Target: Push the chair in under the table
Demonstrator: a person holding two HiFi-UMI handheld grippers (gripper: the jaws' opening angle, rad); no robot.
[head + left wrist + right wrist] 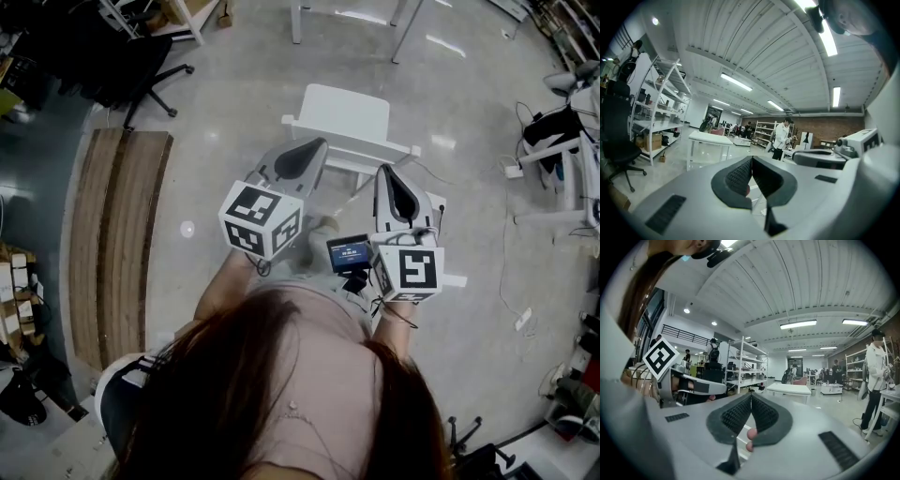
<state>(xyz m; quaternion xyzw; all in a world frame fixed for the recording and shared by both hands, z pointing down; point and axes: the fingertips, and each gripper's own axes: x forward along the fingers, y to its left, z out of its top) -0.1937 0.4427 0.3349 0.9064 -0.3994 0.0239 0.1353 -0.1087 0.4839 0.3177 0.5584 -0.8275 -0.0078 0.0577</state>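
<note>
A polished concrete floor [234,94] spreads through an open workshop. A long wooden bench [122,234] lies along its left side in the head view. Metal shelving [663,108] lines the wall behind a black office chair [618,140].

A white table [710,138] stands ahead of the person, and its legs show at the top edge of the head view. The white chair [347,117] stands on the floor short of that table and not under it, with its seat toward the table and its back rail nearest the person.

The person, seen from above, holds both tools out roughly level toward the chair's back. The left tool [314,150] points at the left end of the back rail. The left gripper view shows its jaws pressed together with nothing between them. The right tool [386,173] points at the right end of the rail, and its jaws are likewise closed and empty in the right gripper view. Whether either tip touches the rail cannot be told from above.

Each tool carries a marker cube [261,220] near the hand, and a small lit display [349,251] sits between the two. Farther back in the room, a person in a white top [780,140] stands near more shelves.
</note>
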